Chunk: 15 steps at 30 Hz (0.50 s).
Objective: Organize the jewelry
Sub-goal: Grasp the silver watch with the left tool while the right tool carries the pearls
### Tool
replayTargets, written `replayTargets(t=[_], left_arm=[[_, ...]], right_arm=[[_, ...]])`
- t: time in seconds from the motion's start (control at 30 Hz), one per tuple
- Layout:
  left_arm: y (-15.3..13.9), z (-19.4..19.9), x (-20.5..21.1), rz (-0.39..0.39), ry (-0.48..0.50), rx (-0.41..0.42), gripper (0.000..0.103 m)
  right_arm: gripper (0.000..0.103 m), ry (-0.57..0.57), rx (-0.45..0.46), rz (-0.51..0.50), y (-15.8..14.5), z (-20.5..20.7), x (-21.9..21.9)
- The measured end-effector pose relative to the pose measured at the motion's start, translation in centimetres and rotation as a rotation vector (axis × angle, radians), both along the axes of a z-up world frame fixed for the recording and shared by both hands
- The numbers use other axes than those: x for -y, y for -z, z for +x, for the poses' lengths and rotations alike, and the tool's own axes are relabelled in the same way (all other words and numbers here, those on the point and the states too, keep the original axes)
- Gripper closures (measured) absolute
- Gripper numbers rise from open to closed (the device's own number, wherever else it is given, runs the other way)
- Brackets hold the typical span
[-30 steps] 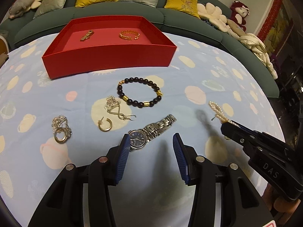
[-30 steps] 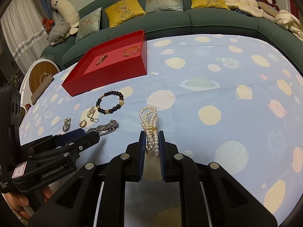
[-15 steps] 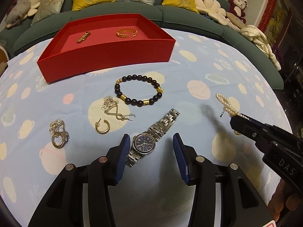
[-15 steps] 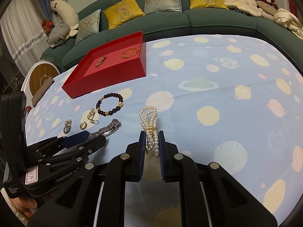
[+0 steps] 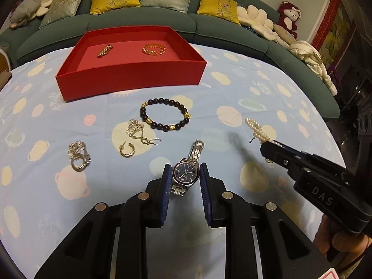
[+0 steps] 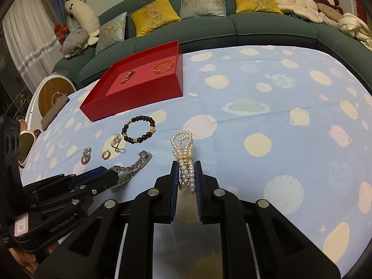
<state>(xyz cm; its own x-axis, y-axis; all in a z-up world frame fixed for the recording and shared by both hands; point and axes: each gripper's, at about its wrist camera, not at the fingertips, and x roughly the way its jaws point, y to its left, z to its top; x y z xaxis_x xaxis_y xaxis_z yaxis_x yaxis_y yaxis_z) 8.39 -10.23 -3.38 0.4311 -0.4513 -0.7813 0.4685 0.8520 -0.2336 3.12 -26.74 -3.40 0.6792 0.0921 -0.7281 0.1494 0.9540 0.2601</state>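
Note:
A silver watch (image 5: 186, 174) with a dark dial lies on the planet-print cloth between the blue pads of my left gripper (image 5: 184, 169). Its jaws are closing, and both pads touch the sides of the watch case. The band (image 6: 139, 162) sticks out past the left gripper (image 6: 109, 176) in the right wrist view. My right gripper (image 6: 186, 167) is shut on a looped pearl strand (image 6: 182, 144), low over the cloth. From the left wrist view the strand (image 5: 254, 127) pokes out of the right gripper (image 5: 267, 147).
A red box (image 5: 130, 79) at the back holds a gold bracelet (image 5: 154, 49) and a gold clasp piece (image 5: 105, 50). On the cloth lie a black bead bracelet (image 5: 166, 101), a silver pendant (image 5: 137, 130), a gold hoop (image 5: 127, 150) and a silver ring cluster (image 5: 78, 155). A green sofa curves behind.
My left gripper has slid forward around the watch and its jaws have narrowed from wide apart onto the case. The watch now lies straighter between them. The right gripper and pearls have stayed put.

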Motion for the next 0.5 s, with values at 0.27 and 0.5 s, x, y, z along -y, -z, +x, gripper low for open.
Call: replayTargets(t=[0.27, 0.5], left_arm=[[-5.4, 1.6, -3.0, -0.048, -0.041, 0.062, 0.082], [-10.8, 6.0, -4.8, -0.103, -0.067, 0.153, 0.082]], right_arm=[[0.090, -0.074, 0.058, -0.015, -3.4, 0.8, -1.9], [0.090, -0.126, 0.131, 0.007, -7.7, 5.0, -2.5]])
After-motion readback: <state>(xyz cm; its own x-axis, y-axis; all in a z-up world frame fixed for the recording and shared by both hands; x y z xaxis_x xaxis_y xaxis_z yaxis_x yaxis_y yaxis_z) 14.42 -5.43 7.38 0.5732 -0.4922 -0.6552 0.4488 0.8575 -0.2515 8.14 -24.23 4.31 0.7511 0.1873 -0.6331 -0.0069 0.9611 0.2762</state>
